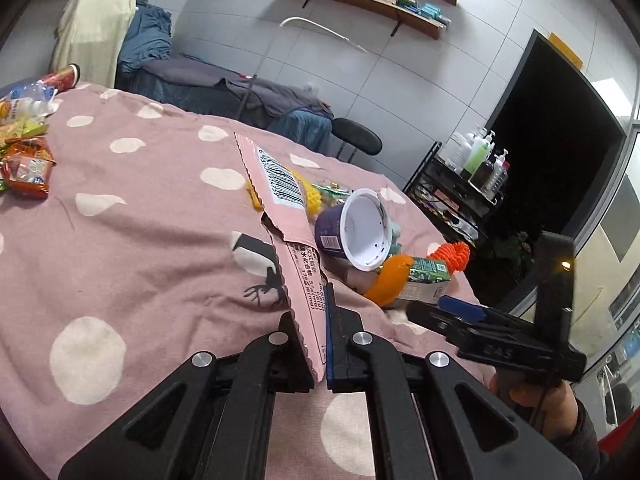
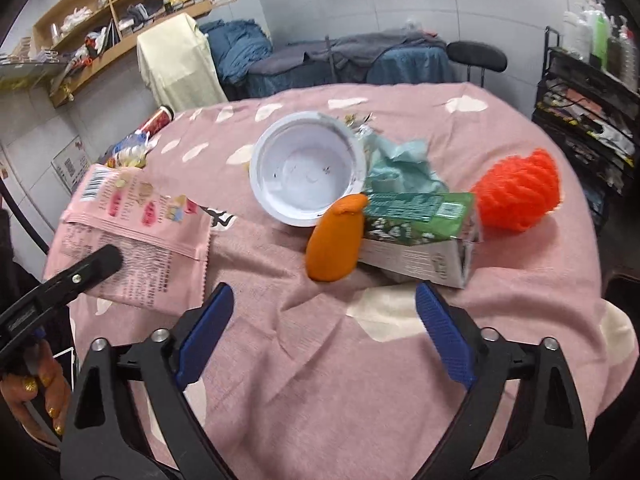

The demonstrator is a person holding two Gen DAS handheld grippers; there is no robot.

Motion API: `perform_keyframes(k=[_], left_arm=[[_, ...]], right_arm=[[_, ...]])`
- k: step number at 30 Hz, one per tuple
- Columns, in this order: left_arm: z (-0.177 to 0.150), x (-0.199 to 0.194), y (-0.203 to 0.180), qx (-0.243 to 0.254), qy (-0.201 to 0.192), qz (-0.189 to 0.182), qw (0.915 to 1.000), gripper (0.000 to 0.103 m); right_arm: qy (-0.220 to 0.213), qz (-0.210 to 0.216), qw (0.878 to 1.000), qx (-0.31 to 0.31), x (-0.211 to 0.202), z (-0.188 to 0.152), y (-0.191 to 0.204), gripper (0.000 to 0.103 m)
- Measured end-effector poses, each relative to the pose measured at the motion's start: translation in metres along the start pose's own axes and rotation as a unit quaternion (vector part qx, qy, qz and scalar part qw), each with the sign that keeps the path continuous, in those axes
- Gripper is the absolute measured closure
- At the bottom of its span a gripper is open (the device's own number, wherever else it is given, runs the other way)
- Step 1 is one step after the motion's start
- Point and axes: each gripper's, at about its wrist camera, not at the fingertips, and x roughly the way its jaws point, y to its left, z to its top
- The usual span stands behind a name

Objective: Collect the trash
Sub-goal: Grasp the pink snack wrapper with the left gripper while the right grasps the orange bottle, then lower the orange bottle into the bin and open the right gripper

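A torn pink snack wrapper point(image 1: 298, 236) with a barcode stands up from the pink dotted tablecloth point(image 1: 140, 240), and my left gripper point(image 1: 311, 305) is shut on its lower edge. The right wrist view shows the same wrapper point(image 2: 132, 216) at the left. My right gripper point(image 2: 324, 290) is open, with only bare cloth between its blue pads. Just beyond it lie an orange soft piece point(image 2: 334, 240), a green drink carton point(image 2: 420, 232), an empty white yogurt cup point(image 2: 308, 172) on its side, crumpled teal paper point(image 2: 400, 164) and a red-orange knitted ball point(image 2: 516, 192).
Snack bags point(image 1: 28, 164), a plastic bottle point(image 1: 28, 98) and a red can point(image 1: 64, 78) lie at the table's far left. Past the table's rounded edge are a black stool point(image 1: 356, 138), a black rack with bottles point(image 1: 476, 168) and a bed with blue bedding point(image 1: 152, 40).
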Motion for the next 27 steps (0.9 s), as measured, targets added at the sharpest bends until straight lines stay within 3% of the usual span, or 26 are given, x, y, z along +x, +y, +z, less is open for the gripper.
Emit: perform_keyframes(k=[5,9,10,12,16,27], left_arm=[[-0.002,-0.003,0.000,0.005,-0.007,0.004,1.0000,0.099],[-0.005,-0.003,-0.001,0.004,-0.005,-0.003,1.0000,0.099],[-0.005,-0.002,-0.002,0.005,-0.004,-0.004,1.0000,0.099],[-0.006,-0.002,-0.003,0.005,-0.003,-0.007,1.0000,0.099],[-0.008,-0.002,-0.005,0.006,-0.003,-0.008,0.9999,0.099],[-0.010,-0.020,-0.025,0.028,-0.027,-0.021,0.9990,0.099]], right_arm=[[0.039,0.019,0.998,0.047,0.032,0.015,-0.008,0.042],[0.052,0.036,0.996,0.067,0.048,0.025,-0.011,0.050],[0.055,0.035,0.995,0.071,0.051,0.025,-0.013,0.056],[0.052,0.028,0.995,0.075,0.054,0.027,-0.013,0.070],[0.036,0.037,0.996,0.073,0.049,0.026,-0.012,0.080],[-0.061,0.028,0.996,0.054,-0.018,0.006,-0.007,0.083]])
